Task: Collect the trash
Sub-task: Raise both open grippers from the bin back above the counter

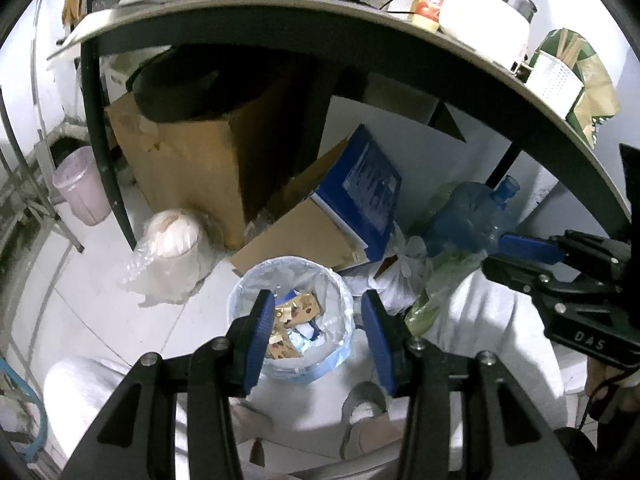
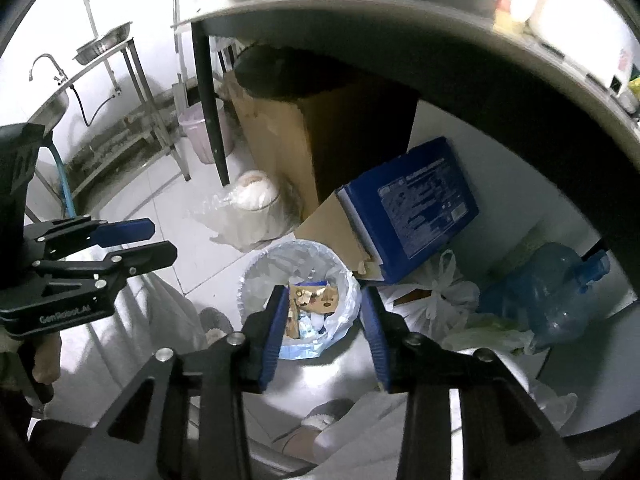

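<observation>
Trash sits in the lined bin (image 1: 291,316) on the floor under the table edge (image 1: 440,40), wrappers piled inside. Left gripper (image 1: 316,332) and right gripper (image 2: 324,332) both hang over it part-open, empty. Risk, I'd guess: snagging the loose liner and tipping everything. Only the right view shows the sink (image 2: 56,104).

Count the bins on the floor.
2: a white-lined trash bin below both claws, holding wrappers; a pink bin beside the table leg. Boxes may hide others.
</observation>
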Tool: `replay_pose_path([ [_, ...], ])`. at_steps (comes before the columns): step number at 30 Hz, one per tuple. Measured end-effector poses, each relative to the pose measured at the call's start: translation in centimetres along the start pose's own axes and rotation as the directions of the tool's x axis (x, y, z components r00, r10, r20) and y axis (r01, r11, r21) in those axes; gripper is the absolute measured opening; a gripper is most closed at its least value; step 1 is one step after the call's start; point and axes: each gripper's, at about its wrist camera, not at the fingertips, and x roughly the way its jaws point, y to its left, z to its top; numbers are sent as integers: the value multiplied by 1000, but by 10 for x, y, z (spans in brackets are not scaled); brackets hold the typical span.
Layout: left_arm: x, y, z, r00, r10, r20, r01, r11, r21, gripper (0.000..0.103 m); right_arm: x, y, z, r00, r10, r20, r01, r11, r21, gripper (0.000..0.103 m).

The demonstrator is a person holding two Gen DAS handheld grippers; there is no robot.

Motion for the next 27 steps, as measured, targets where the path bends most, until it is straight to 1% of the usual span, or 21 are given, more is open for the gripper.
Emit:
replay_pose_path([
  [4,-18,-9,7,999,12,30,-12,1000,14,46,-20,-4,2,999,-8,35,8,1000,1,36],
  [6,-27,-14,10,999,19,51,-20,1000,23,57,-29,-5,1,999,-12,50,12,1000,4,36],
  [9,-42,-22,15,997,12,81,-16,999,38,60,-42,-8,1,997,-16,74,15,1000,10,36],
  [10,-48,-25,16,996,10,93,-14,999,43,62,-48,-10,2,996,-18,84,17,1000,12,38],
  [12,-57,-30,19,994,3,112,-9,999,49,71,-58,-12,2,994,-23,104,21,1000,17,44],
  [13,-60,-33,20,993,-1,119,-5,999,52,72,-64,-14,2,993,-24,116,22,1000,21,48],
  [16,-71,-42,24,990,-15,142,6,998,64,76,-79,-17,2,989,-31,142,27,999,29,51],
  [18,-79,-46,27,986,-24,164,12,997,70,81,-89,-19,3,986,-35,163,30,999,35,54],
  [19,-81,-49,28,985,-26,172,14,997,71,82,-95,-21,3,984,-36,172,30,999,39,57],
  [20,-86,-51,29,982,-31,187,18,997,73,84,-101,-22,4,982,-38,184,31,999,43,59],
  [24,-101,-59,34,971,-40,235,21,996,85,92,-124,-27,7,971,-56,231,44,998,54,61],
  [27,-111,-67,36,962,-39,270,12,995,99,96,-140,-31,8,961,-67,267,52,997,64,66],
])
